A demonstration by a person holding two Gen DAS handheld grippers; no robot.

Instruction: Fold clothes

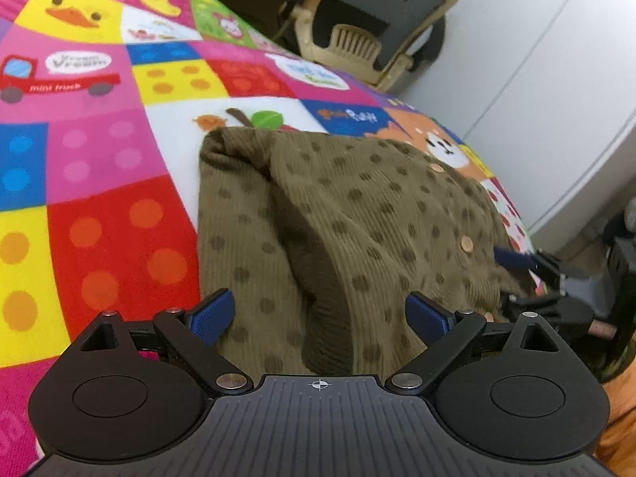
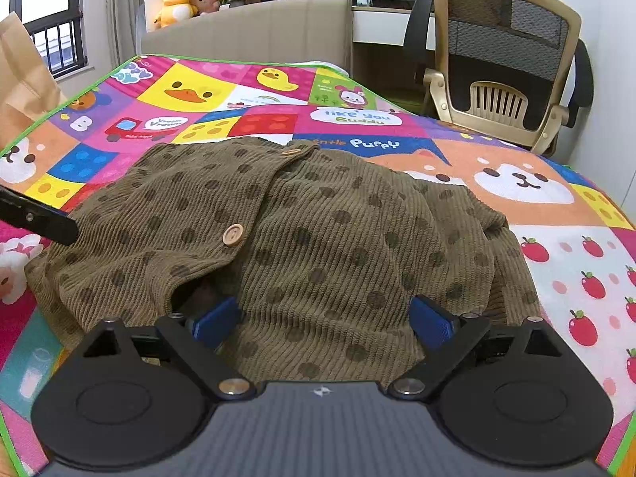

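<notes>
An olive-green dotted knit cardigan (image 1: 357,214) with wooden buttons (image 2: 233,234) lies rumpled on a colourful play mat (image 1: 99,198). My left gripper (image 1: 320,314) is open, its blue pads on either side of a darker fold of the cardigan's near edge. My right gripper (image 2: 324,320) is open too, its blue pads spread over the cardigan's (image 2: 318,238) near hem. The right gripper also shows at the far right of the left wrist view (image 1: 528,266). Part of the left gripper shows as a black bar at the left of the right wrist view (image 2: 35,218).
The mat (image 2: 516,183) covers a bed with a beige headboard (image 2: 258,28). A beige and black office chair (image 2: 505,55) stands behind on the right. A brown paper bag (image 2: 20,75) is at the left. White cabinet doors (image 1: 536,79) are close on the right.
</notes>
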